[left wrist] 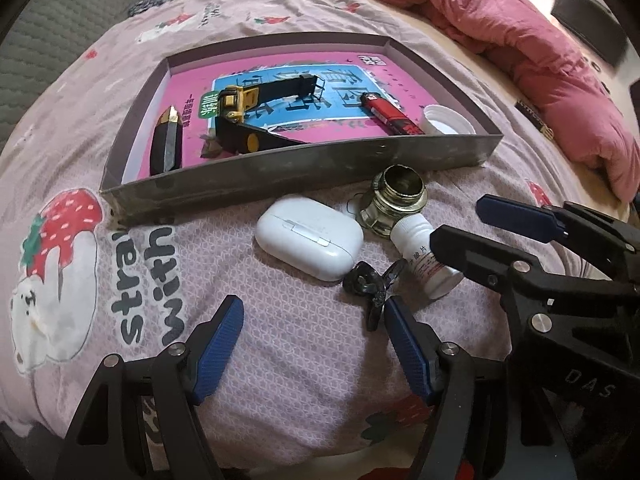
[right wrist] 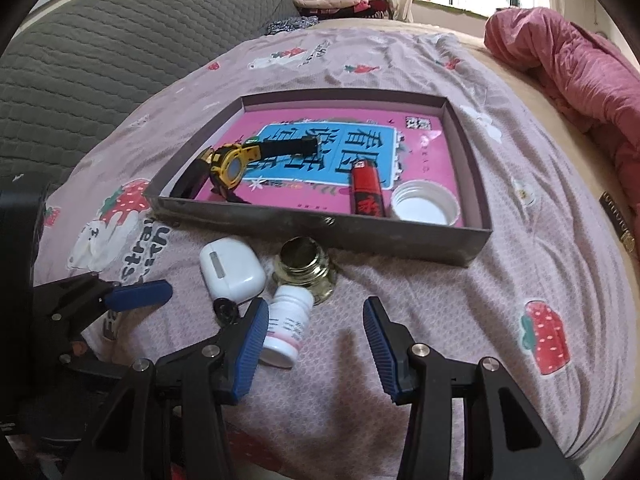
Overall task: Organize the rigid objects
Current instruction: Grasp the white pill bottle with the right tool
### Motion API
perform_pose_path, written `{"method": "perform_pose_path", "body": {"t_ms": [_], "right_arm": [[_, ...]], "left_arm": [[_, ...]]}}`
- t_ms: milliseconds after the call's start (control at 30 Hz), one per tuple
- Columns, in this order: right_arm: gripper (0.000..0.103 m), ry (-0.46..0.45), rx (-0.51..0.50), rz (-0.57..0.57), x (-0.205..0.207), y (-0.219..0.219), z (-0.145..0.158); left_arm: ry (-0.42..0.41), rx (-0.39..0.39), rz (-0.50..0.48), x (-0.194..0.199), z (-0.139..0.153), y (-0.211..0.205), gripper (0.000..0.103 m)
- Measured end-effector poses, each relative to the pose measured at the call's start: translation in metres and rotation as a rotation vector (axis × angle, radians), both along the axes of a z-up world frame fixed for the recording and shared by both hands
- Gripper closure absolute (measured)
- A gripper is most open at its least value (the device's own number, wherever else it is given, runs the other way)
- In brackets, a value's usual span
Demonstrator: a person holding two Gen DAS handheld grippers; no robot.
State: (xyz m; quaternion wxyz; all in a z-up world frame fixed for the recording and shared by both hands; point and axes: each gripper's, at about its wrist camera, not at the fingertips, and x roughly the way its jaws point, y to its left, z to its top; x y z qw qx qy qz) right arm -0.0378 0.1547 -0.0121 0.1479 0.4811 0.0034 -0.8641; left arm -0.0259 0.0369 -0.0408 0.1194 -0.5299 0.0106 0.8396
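Item: small white plastic pill bottle (right wrist: 286, 326), lying on bed. Right hand-held gripper (right wrist: 316, 346) open, empty; should straddle its body squarely. Left hand-held gripper (left wrist: 314, 350) open, empty.

A shallow grey cardboard tray (left wrist: 280, 168) lies on the pink strawberry-print bedsheet (left wrist: 300, 360). In it, from left to right, lie a black faceted block (left wrist: 166, 144), a yellow-cased wristwatch (left wrist: 240, 104), a red lighter (left wrist: 390, 114) and a white screw cap (left wrist: 450, 120). Before the tray lie a white earbud case (left wrist: 310, 236), a small glass jar (left wrist: 394, 204), a white pill bottle (left wrist: 424, 264) touching the jar, and a black clip (left wrist: 372, 288).
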Motion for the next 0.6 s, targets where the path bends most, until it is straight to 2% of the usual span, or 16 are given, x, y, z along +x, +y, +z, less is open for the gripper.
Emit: {"method": "perform_pose_path", "body": {"t_ms": [267,400,500,567,600], "right_arm": [[0.054,-0.074,-0.008,0.023,-0.003,-0.009,-0.016],[0.055,-0.077,-0.009,0.018,-0.001,-0.004,-0.018],[0.061,-0.072,0.005,0.019,-0.002,-0.004,-0.019],[0.073,-0.061,0.031,0.025,-0.001,-0.005,-0.019],[0.075,-0.056,0.036,0.027,-0.002,-0.005,-0.019]], "left_arm": [[0.010,-0.024,-0.067,0.002,-0.002,0.010,0.031],[0.010,-0.012,-0.079,0.003,-0.001,0.012,0.031],[0.011,0.000,-0.087,0.004,-0.002,0.013,0.031],[0.013,0.017,-0.091,0.004,-0.001,0.013,0.031],[0.013,0.021,-0.092,0.004,-0.002,0.013,0.031]]}}
